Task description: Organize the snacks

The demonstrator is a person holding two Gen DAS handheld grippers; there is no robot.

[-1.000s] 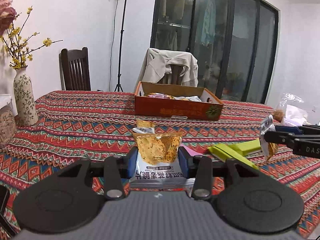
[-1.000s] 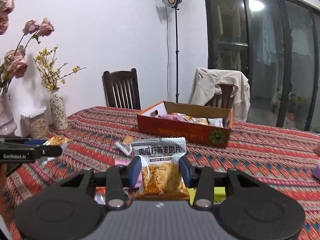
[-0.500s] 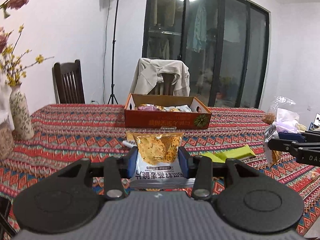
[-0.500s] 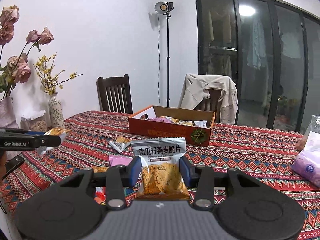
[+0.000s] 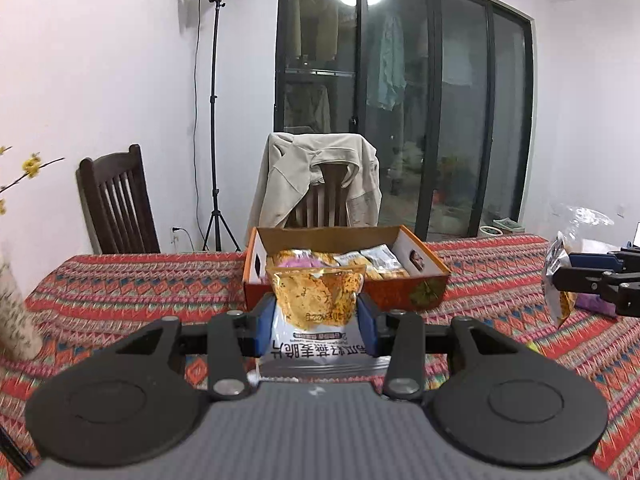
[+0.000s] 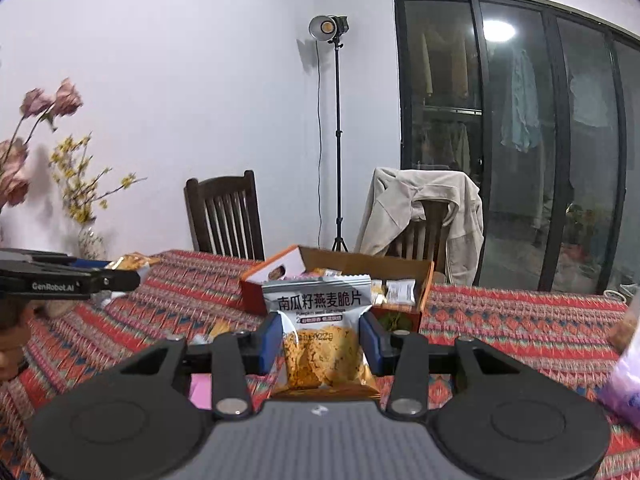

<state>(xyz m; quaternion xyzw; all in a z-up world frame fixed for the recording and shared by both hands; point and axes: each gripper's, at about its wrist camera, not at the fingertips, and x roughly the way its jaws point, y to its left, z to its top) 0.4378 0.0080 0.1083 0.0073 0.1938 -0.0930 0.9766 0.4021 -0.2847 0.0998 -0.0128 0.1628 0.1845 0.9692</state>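
My left gripper (image 5: 316,326) is shut on a snack packet (image 5: 316,308), held upside down with its orange crisps end up. My right gripper (image 6: 322,340) is shut on a matching grey-and-orange snack packet (image 6: 318,332), held upright. Both packets hang above the patterned table, just in front of the orange cardboard box (image 5: 424,294), which holds several snack packets (image 5: 372,258). The same box (image 6: 256,288) stands behind the packet in the right wrist view. The right gripper with its packet shows at the right edge (image 5: 560,280) of the left view; the left one shows at the left edge (image 6: 120,276) of the right view.
A red patterned cloth (image 5: 140,280) covers the table. A pink packet (image 6: 200,390) and another snack (image 6: 218,330) lie below the right gripper. A vase of flowers (image 6: 90,240) stands left, plastic bags (image 5: 588,236) right. Two chairs (image 5: 116,204) and a light stand (image 5: 216,120) are behind.
Both grippers have risen and moved toward the box with their packets, so the box looks nearer and its inside shows. The green packets on the cloth have dropped out of the left view.
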